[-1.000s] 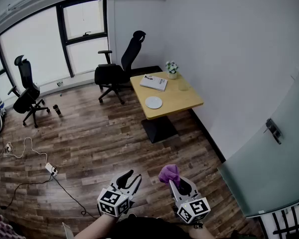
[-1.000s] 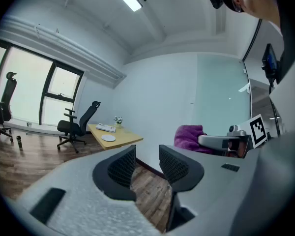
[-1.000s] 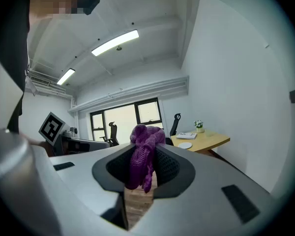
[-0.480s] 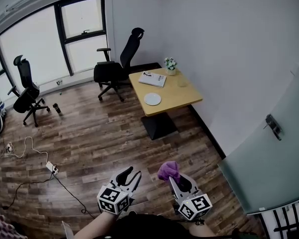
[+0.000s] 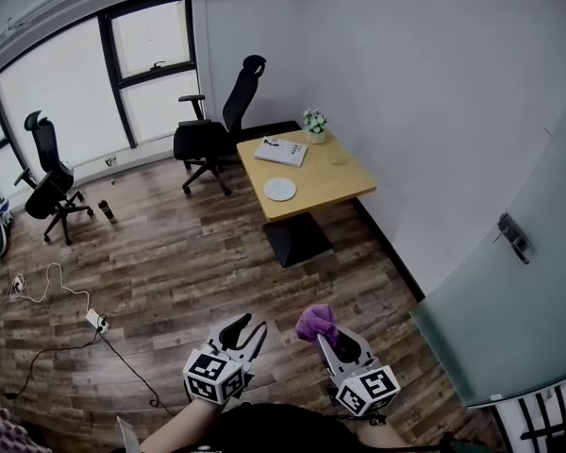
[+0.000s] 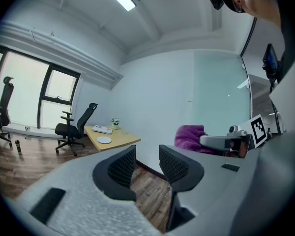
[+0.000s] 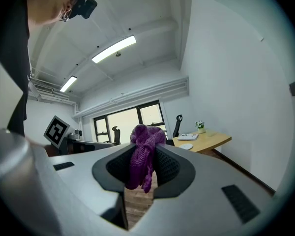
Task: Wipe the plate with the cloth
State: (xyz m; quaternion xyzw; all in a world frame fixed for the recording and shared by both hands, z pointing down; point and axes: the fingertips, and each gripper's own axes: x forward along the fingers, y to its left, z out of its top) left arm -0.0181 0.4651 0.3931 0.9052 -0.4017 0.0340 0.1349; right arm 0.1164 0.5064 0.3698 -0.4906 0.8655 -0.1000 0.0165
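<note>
Far to the left of the bench (image 5: 332,183) a black office chair (image 5: 45,173) stands before the large windows (image 5: 64,91). A small dark bottle (image 5: 106,209) stands on the wooden floor (image 5: 193,253) close to that chair. A white power strip (image 5: 96,322) with its cable lies on the floor, well apart from the bench.

A wide stretch of open floor lies between the bench and the two claws. The left claw (image 5: 248,327) is low in the head view, well apart from the bench. Its jaws are released, with a gap and nothing between them.

A second black chair (image 5: 212,132) stands at the left far corner of the bench. The bench is of light wood, and its right edge is against the white wall. The white plate (image 5: 280,189) lies on the bench near its left edge and nothing is on it. A book (image 5: 280,151) and a small flower pot (image 5: 313,124) stand at the far end of the bench.

The right claw (image 5: 328,343) is just beside the left one, also well apart from the bench. It is clenched on the purple cloth (image 5: 318,323), which bunches above the jaws and hangs down between them. A frosted glass panel (image 5: 509,300) is to the right of the bench.
</note>
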